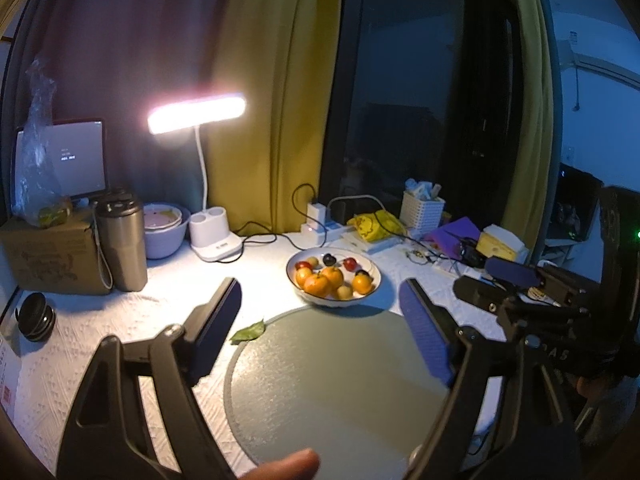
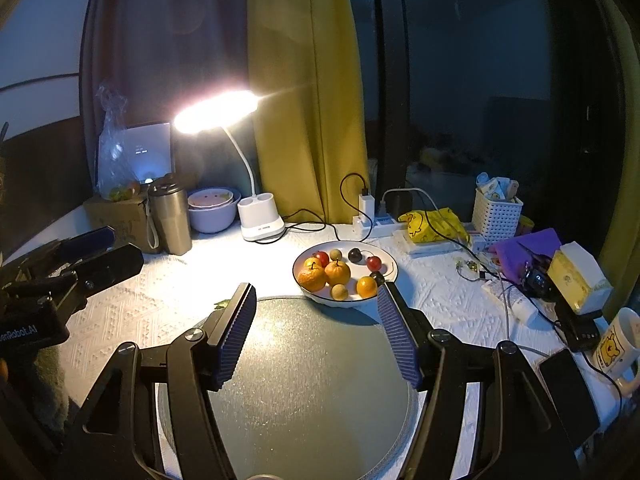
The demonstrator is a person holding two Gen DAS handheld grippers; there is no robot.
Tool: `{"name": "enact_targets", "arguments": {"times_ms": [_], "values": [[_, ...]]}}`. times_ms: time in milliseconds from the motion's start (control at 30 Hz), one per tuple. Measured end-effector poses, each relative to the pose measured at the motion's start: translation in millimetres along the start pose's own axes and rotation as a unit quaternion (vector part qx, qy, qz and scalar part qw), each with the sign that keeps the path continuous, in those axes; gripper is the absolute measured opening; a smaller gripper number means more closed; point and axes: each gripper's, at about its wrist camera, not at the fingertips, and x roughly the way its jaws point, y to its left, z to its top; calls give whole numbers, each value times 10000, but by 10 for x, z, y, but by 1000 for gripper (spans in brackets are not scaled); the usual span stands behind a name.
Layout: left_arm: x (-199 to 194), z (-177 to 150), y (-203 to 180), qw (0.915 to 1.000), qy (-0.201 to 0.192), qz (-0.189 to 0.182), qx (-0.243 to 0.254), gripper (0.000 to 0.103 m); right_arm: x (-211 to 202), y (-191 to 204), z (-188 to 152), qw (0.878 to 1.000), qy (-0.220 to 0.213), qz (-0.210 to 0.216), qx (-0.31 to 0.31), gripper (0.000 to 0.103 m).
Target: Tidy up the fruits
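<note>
Steel tumbler (image 2: 170, 218) stood at far left, left gripper (image 1: 320, 304) released with ribbed blue pads spread and nothing between, frosted round mat (image 2: 296, 380) laid under both, glossy fruits (image 2: 338, 276) heaped in white bowl (image 2: 386, 260) beyond mat, right gripper (image 2: 316, 300) likewise spread and unladen, woven basket (image 2: 496, 216) placed at right.

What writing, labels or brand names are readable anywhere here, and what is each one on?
"enRobot.AI", start cut off: on the left gripper, seen from the right wrist.
"AS", partly hidden: on the right gripper, seen from the left wrist.
White lines on the lit screen: too small to read.
Print on the cardboard box: blurred.
Mug: cartoon picture, lettering unreadable.
</note>
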Motion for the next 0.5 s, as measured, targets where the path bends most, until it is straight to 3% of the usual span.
{"name": "enact_targets", "arguments": {"times_ms": [500], "values": [[3, 28, -25, 9999, -75, 56, 105, 82, 1, 14, -30, 10000, 22, 5, -2, 66]]}}
